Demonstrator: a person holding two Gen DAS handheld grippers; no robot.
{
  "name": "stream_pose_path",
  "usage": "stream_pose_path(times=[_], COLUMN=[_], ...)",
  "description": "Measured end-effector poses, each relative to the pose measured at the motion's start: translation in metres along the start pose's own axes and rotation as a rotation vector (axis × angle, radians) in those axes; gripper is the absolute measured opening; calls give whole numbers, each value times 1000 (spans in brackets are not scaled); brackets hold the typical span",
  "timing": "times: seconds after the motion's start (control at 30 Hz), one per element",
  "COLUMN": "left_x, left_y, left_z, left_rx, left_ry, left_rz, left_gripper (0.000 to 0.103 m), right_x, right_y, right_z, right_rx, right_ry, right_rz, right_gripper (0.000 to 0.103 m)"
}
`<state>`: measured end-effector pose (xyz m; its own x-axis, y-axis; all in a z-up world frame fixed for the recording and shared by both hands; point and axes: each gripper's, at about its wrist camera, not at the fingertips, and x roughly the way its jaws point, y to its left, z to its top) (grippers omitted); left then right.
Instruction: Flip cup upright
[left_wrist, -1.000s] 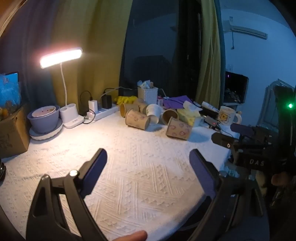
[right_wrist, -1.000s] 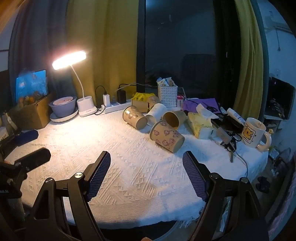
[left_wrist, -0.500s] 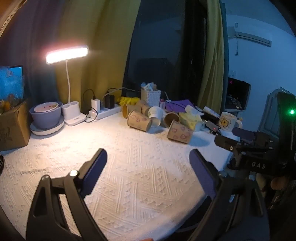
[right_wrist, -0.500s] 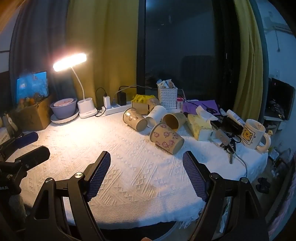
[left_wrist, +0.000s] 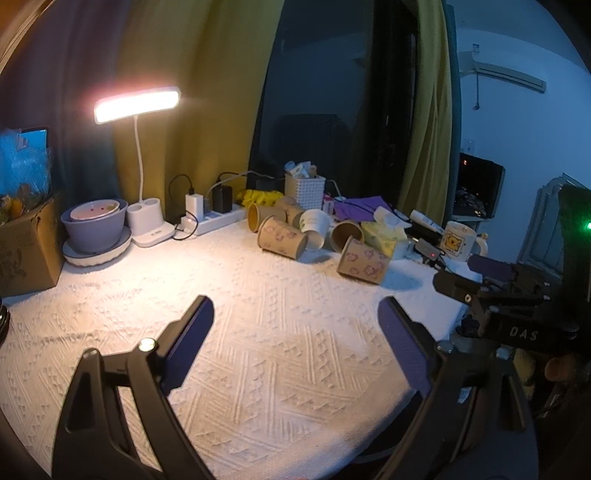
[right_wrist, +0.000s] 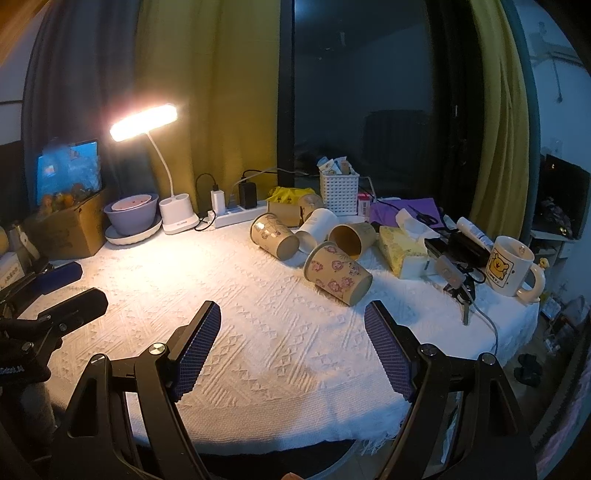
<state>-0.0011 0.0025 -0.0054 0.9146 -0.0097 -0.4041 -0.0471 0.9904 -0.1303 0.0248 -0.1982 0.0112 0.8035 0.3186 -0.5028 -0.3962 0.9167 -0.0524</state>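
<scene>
Several paper cups lie on their sides on the white tablecloth (right_wrist: 258, 332). The nearest is a brown cup with pink figures (right_wrist: 338, 274), also in the left wrist view (left_wrist: 364, 260). Behind it lie another patterned brown cup (right_wrist: 274, 236), a white cup (right_wrist: 317, 229) and a plain brown cup (right_wrist: 351, 236). My right gripper (right_wrist: 293, 345) is open and empty, just in front of the nearest cup. My left gripper (left_wrist: 297, 334) is open and empty over the cloth, well short of the cups. The right gripper also shows at the right of the left wrist view (left_wrist: 480, 275).
A lit desk lamp (right_wrist: 144, 122), a purple bowl on a plate (right_wrist: 131, 216) and a cardboard box (right_wrist: 66, 229) stand at the back left. A power strip (right_wrist: 236, 216), white basket (right_wrist: 339, 192), tissue box (right_wrist: 404, 251) and bear mug (right_wrist: 508, 266) crowd the back and right edge.
Both grippers drew back a little from the table and rose slightly; the cups look farther away in the left wrist view. Nothing on the table moved.
</scene>
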Motion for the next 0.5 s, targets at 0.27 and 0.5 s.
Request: stream_pose_path(times=[0.27,0.5], left_x=[1,1], left_y=[1,0], left_z=[2,1], left_rx=[-10,-3], left_ry=[-1,0], left_rz=[9,7], left_gripper=[91,91], right_x=[-1,-1], right_y=[-2,-3], right_z=[-1,-1], right_rx=[2,3], right_ry=[-5,-5], right_rz=[7,8], right_gripper=[83,83])
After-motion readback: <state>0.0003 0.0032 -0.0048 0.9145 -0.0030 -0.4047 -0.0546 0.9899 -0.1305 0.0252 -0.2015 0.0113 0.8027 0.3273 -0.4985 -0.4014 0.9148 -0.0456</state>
